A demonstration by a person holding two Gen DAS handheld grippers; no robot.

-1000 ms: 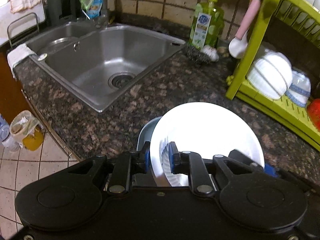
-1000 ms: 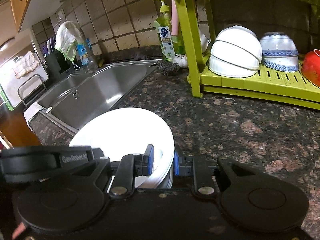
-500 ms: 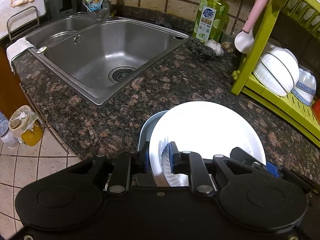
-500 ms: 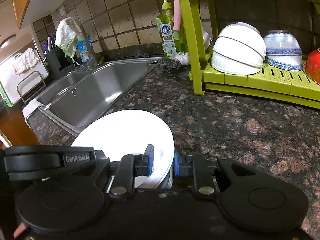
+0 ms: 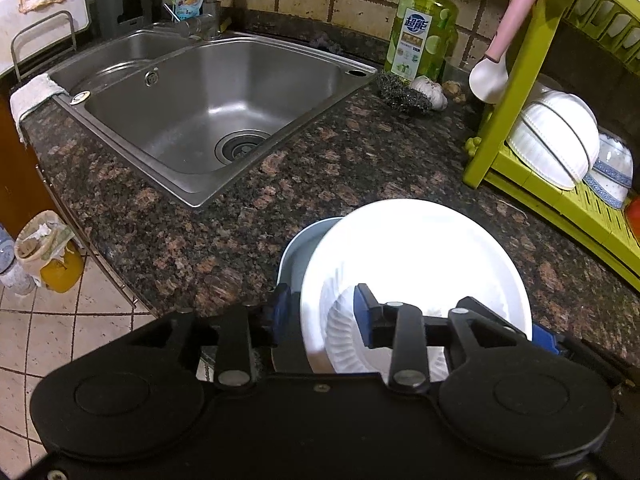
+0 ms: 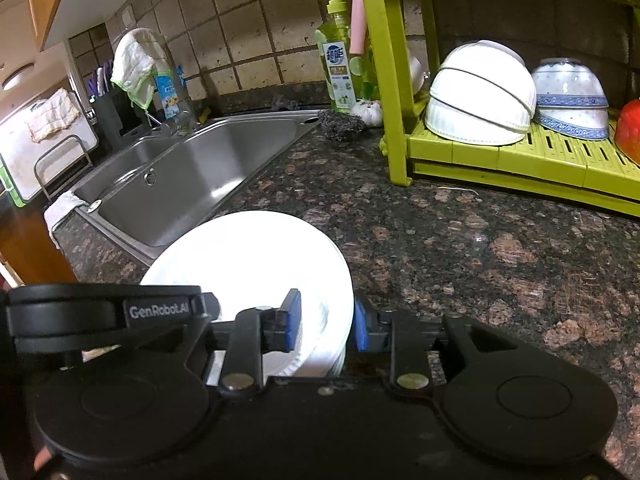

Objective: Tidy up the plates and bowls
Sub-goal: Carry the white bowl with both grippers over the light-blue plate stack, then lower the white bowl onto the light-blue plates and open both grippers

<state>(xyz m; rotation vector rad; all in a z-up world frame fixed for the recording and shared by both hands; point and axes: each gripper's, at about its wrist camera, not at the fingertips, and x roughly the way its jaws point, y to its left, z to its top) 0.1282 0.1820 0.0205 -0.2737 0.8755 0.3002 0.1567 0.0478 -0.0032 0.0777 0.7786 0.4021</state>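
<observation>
A white plate (image 5: 420, 256) lies on a grey-blue plate (image 5: 298, 248) on the granite counter. In the right wrist view the white plate (image 6: 256, 256) shows as the top of a small stack. My left gripper (image 5: 324, 310) is open around the stack's near rim, one blue pad over the white plate and one outside the grey one. My right gripper (image 6: 326, 324) is open around the opposite rim, with small gaps beside its pads. The green dish rack (image 6: 500, 152) holds stacked white bowls (image 6: 480, 92) and blue-patterned bowls (image 6: 572, 100) upside down.
A steel sink (image 5: 208, 96) lies to the left. A soap bottle (image 5: 422, 32), a steel scrubber (image 5: 400, 94), garlic (image 5: 432, 90) and a pink-handled spoon (image 5: 490, 76) are near the rack's post. A red item (image 6: 630, 128) sits at the rack's right. The counter edge drops to the floor on the left.
The fingers of both grippers have spread apart around the plate rims, the left more than the right. The plates stay where they were on the counter.
</observation>
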